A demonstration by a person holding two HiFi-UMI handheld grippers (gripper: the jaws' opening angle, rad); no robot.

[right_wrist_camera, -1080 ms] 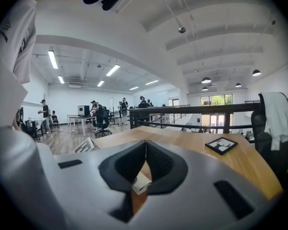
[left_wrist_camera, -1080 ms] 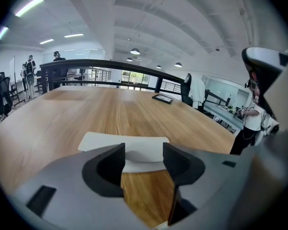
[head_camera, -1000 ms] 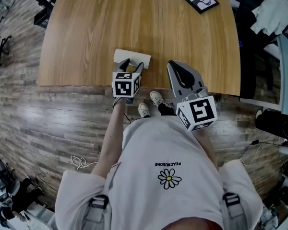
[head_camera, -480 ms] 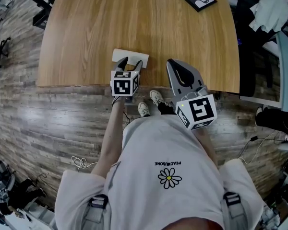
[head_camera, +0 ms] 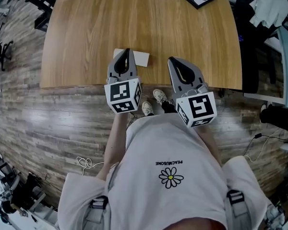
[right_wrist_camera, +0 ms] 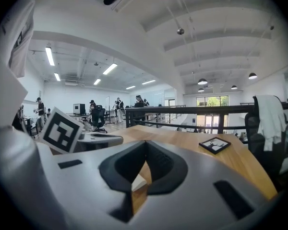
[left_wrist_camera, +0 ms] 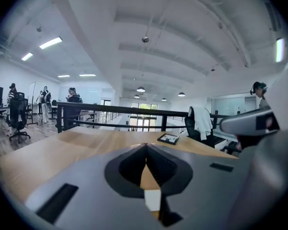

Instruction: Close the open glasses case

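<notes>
While the head view shows the white glasses case (head_camera: 140, 58) lying flat on the bench (head_camera: 86, 32), close to its near edge, we cannot tell whether its lid has latched. The left claw (head_camera: 126, 51) is closed on nothing, with its tip over the case's left end and, we judge, clear above it. The right claw (head_camera: 172, 60), also closed and empty, sits just to the right of the case. If the lid is only resting, it may spring up. A downward poke near that edge could tip the case or skid it off the bench.

Through the left gripper view, we see the left claw (left_wrist_camera: 145, 145) with its jaws meeting and a white sliver of the case (left_wrist_camera: 152, 200) low in the gap behind them. Lowering blind from here risks landing off-centre.

From the right gripper view, the right claw (right_wrist_camera: 145, 143) is likewise pinched shut. A pale corner of the case (right_wrist_camera: 138, 182) shows below it, and the left claw's marker cube (right_wrist_camera: 62, 131) is close at the left. We think the two claws could knock together if both press at once.
</notes>
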